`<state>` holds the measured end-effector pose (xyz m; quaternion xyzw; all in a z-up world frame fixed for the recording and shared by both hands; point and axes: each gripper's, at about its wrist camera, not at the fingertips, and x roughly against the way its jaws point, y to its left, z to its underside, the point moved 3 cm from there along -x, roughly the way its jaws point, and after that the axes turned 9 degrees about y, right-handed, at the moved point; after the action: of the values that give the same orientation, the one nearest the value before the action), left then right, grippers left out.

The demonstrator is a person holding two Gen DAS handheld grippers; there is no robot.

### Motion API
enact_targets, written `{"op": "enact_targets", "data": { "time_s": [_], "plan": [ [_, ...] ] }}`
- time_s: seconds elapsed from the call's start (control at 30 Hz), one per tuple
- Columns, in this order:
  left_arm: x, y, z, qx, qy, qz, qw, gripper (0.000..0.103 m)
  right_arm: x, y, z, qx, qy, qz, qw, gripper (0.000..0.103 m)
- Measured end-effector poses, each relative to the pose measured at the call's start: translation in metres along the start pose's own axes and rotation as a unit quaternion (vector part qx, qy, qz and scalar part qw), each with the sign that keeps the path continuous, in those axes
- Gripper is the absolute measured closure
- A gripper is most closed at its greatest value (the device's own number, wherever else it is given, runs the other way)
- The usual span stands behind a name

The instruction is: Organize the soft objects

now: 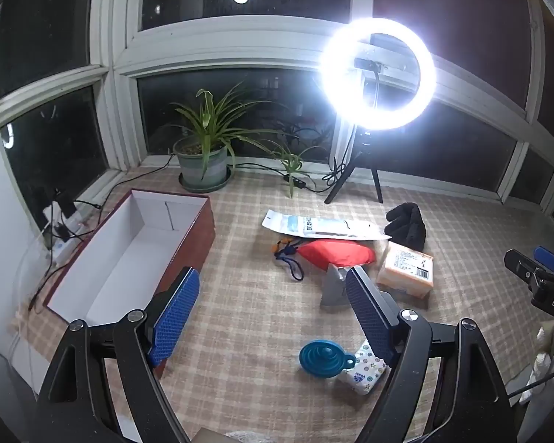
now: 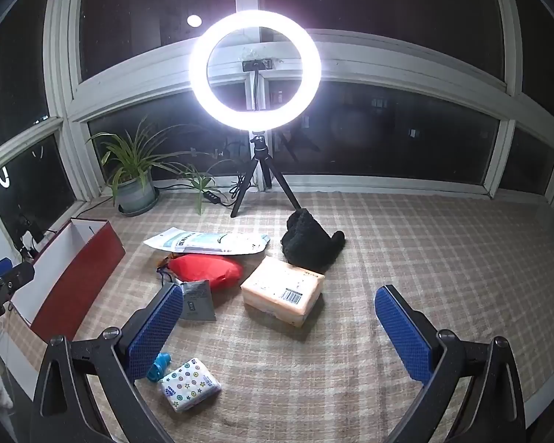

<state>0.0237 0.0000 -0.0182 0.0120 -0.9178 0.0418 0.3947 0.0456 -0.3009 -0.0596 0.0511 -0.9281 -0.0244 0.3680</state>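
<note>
Right now both grippers hang over the plaid cloth (image 2: 406, 229), w/ nothing held. Left gripper (image 1: 273, 310): jaws spread wide, blue pads bare, only cloth btwn them. Right gripper (image 2: 279, 326): also wide apart, nothing btwn the pads.

Just ahead of the left gripper's right pad lies a grey packet (image 1: 332, 289), flat on the cloth. Below that pad, near the cam, a blue funnel (image 1: 323, 360) sits touching a star-print tissue pack (image 1: 365, 369); in the right wrist view that pack (image 2: 190, 384) is beside the left pad w/ the funnel (image 2: 158, 367) mostly hidden behind it.

Further out, the red pouch (image 1: 336, 253) w/ dark blue drawstring lies mid-cloth, grey packet overlapping its near edge. An orange wrapped pack (image 1: 406, 269) w/ barcode label sits just right of the pouch. Behind them a long white plastic bag (image 1: 321, 225) lies flat, and a black fuzzy item (image 1: 406, 223) sits at its right end, touching the orange pack's far side.

Left side: open red box (image 1: 199, 236), white inside, nothing visible in it, well apart from the soft items.

At the back by the window: potted plant (image 1: 203, 162) and lit ring light (image 1: 376, 74) on a tripod, cables running along the sill
</note>
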Motion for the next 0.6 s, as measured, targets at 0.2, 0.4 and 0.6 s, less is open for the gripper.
{"op": "enact_targets", "data": {
  "time_s": [0.2,0.4,0.6],
  "plan": [
    [0.0011,-0.0007,0.0004,-0.003,-0.001,-0.005,1.0,0.021,0.0041,0.0019,0.0003,-0.002,0.001,-0.003,1.0,0.0],
    [-0.0027,0.0057,0.0006,-0.003,0.002,-0.005,1.0,0.021,0.0068,0.0039,0.0002,-0.002,0.005,-0.004,1.0,0.0],
    [-0.0028,0.0037,0.0008,-0.003,0.003,-0.006,1.0,0.021,0.0033,0.0033,0.0022,-0.001,0.004,-0.003,1.0,0.0]
  ]
}}
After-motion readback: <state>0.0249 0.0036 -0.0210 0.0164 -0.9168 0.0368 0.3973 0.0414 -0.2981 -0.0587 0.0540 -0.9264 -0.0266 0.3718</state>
